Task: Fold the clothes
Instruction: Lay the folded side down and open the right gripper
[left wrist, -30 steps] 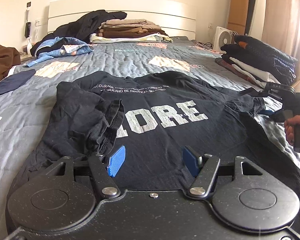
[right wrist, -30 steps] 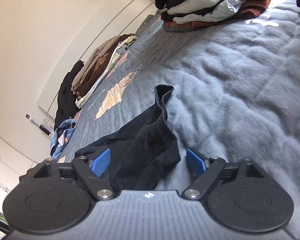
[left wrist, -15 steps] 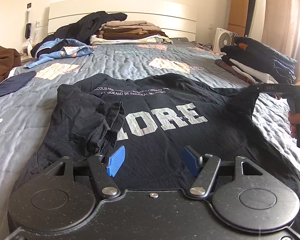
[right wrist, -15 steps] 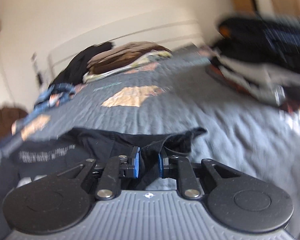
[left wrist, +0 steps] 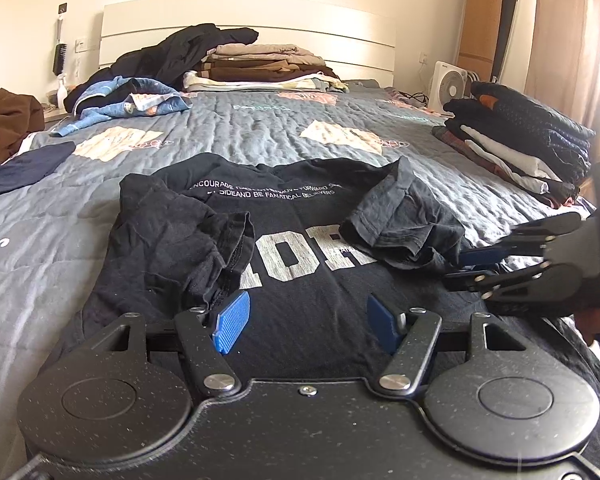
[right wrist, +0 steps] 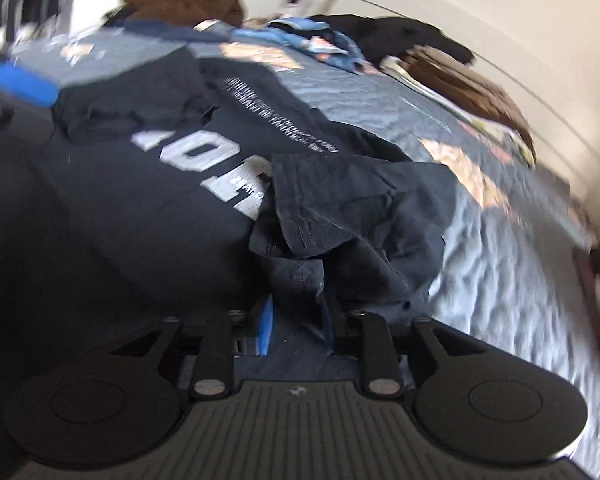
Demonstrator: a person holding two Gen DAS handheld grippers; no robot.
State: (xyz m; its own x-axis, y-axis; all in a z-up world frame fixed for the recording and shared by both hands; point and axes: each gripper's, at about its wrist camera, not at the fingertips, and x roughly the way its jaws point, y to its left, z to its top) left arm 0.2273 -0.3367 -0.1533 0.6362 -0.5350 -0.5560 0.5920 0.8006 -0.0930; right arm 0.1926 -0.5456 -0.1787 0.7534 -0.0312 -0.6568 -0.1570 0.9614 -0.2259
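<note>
Two sleeves of the black T-shirt (left wrist: 300, 288) already lie folded in over its chest, the left one (left wrist: 188, 240) and the right one (left wrist: 404, 228). The shirt lies spread flat on the bed (left wrist: 260, 128), print up, its hem end nearest me. It is thin, soft cotton, light and limp; I judge it will sag and crease wherever I lift it, so the side edges or the hem corners look like the best places to take hold for the next fold.

My left gripper (left wrist: 304, 320) hovers over the lower chest with its fingers well apart and nothing between them. My right gripper (right wrist: 300, 328) sits at the folded right sleeve; its fingers are opening, with dark cloth between them, and blur keeps me from telling whether the pads press on it.

Around the shirt: a folded stack (left wrist: 524, 148) at the bed's right edge, another stack (left wrist: 260, 68) by the headboard (left wrist: 240, 16), a blue garment (left wrist: 128, 100) and a dark heap (left wrist: 180, 52) beside it. All sit well apart from the shirt, so nothing blocks the fold.
</note>
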